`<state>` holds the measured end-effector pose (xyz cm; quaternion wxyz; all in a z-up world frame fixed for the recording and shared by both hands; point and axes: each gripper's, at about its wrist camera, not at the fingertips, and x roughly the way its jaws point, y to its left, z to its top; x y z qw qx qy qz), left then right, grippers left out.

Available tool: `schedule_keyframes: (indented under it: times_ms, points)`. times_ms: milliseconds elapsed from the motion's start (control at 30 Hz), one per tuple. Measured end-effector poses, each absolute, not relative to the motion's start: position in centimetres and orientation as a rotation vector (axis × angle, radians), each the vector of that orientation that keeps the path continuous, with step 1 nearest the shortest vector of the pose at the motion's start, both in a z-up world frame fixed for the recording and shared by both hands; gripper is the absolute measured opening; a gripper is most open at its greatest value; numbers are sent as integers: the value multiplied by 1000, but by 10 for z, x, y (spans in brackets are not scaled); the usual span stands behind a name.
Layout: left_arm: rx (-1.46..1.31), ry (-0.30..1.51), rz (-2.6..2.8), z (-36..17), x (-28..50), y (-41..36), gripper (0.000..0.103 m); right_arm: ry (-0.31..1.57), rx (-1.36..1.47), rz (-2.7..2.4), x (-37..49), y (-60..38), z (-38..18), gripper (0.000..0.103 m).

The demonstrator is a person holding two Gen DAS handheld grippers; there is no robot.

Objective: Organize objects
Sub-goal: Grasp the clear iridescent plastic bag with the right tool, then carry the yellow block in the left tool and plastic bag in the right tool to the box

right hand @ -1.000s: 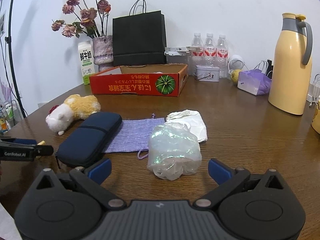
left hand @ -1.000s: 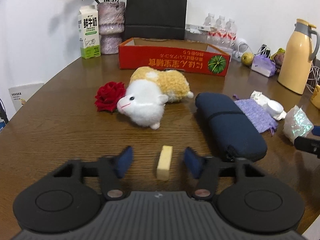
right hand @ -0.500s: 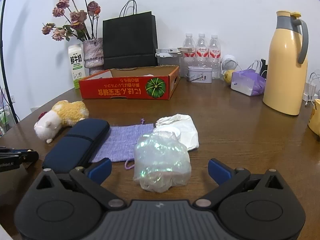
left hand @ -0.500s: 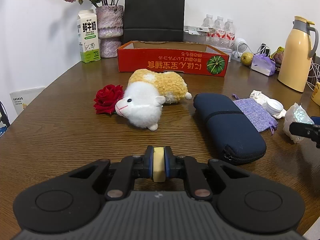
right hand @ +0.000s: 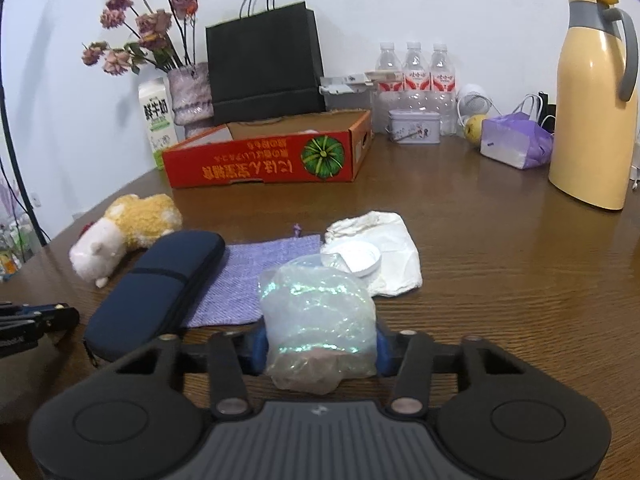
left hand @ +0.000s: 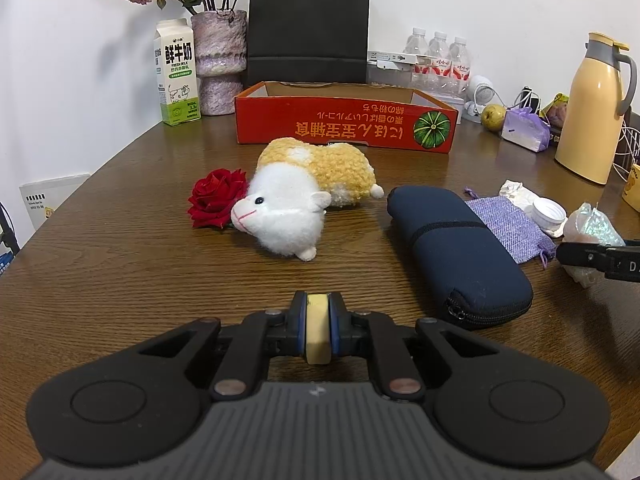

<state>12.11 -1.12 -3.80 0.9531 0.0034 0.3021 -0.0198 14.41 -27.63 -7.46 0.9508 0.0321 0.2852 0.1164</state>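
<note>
Cream-yellow eraser-like block [left hand: 318,330] sits clamped between the blue pads of the left gripper [left hand: 318,332], upright on its narrow edge, low over the wooden table [left hand: 120,264] — whether it has left the surface cannot be told. The pinch is on its flat sides, a sensible choice for a small hard slab that would otherwise roll out.

Right gripper [right hand: 320,350] is closed around the iridescent crinkled plastic bundle [right hand: 318,320]; the bundle bulges above and below the pads, so the hold looks soft and compressible rather than firm.

Likely destination for both, judged from the task: the open red cardboard box [left hand: 344,126] at the back, beyond the plush hamster [left hand: 304,196] and red rose [left hand: 218,198]. Navy zip case [left hand: 456,252], purple woven pouch [right hand: 256,276] and white lid [right hand: 358,258] on crumpled white paper [right hand: 396,256] remain loose on the table.

Changes: half a second ago the right pads stood wide either side of the bundle; now they press it. A second ago the left pads were also apart with the block free between them — closed since the half-second mark.
</note>
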Motion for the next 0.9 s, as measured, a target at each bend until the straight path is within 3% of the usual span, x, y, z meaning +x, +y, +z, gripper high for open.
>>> schedule_keyframes:
  times_ms: [900]
  points:
    - [-23, 540, -76, -11, 126, -7, 12, 468, 36, 299, 144, -248, -45, 40]
